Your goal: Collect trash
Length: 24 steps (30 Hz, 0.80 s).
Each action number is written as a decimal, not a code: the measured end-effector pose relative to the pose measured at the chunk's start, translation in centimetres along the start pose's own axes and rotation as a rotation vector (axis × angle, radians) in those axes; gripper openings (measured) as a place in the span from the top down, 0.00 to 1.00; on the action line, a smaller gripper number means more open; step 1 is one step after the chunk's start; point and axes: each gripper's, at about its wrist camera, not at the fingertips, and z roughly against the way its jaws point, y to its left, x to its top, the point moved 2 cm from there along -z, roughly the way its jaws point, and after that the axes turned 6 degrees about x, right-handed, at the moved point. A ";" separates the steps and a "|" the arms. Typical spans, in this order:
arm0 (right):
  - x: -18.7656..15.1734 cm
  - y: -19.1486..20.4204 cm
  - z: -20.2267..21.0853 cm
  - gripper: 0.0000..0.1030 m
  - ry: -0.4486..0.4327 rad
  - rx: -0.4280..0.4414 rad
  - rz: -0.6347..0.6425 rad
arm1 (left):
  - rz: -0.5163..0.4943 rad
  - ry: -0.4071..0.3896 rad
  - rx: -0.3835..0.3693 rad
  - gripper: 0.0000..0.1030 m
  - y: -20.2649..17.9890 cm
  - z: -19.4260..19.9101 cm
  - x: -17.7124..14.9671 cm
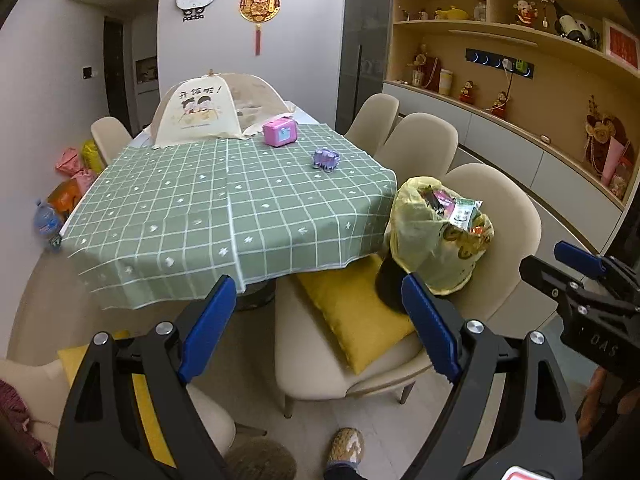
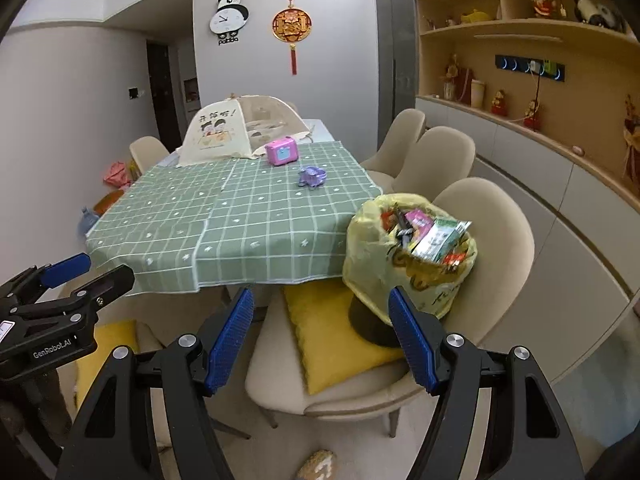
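On the chair (image 2: 472, 216) ahead, the overfull trash bag (image 2: 384, 264) could tip if nudged; my left gripper (image 1: 320, 320) and right gripper (image 2: 324, 336) gape wide, empty.

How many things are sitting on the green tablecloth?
3: a food cover at the far end, a pink box beside it, and a purple toy nearer the right edge.

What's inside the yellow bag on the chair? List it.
The yellow bag holds snack wrappers in green, pink and red at its open top. Anything deeper is hidden by them and the bag's wall.
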 end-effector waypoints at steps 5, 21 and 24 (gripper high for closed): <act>-0.8 1.4 1.7 0.36 -0.017 0.006 0.001 | 0.002 -0.027 0.011 0.21 0.7 2.4 -1.0; -1.4 3.0 4.0 0.36 -0.051 -0.005 0.013 | 0.008 -0.054 0.007 0.21 1.5 5.5 -2.1; -1.4 2.9 4.1 0.36 -0.053 -0.006 0.010 | 0.006 -0.058 0.003 0.21 1.5 5.7 -2.2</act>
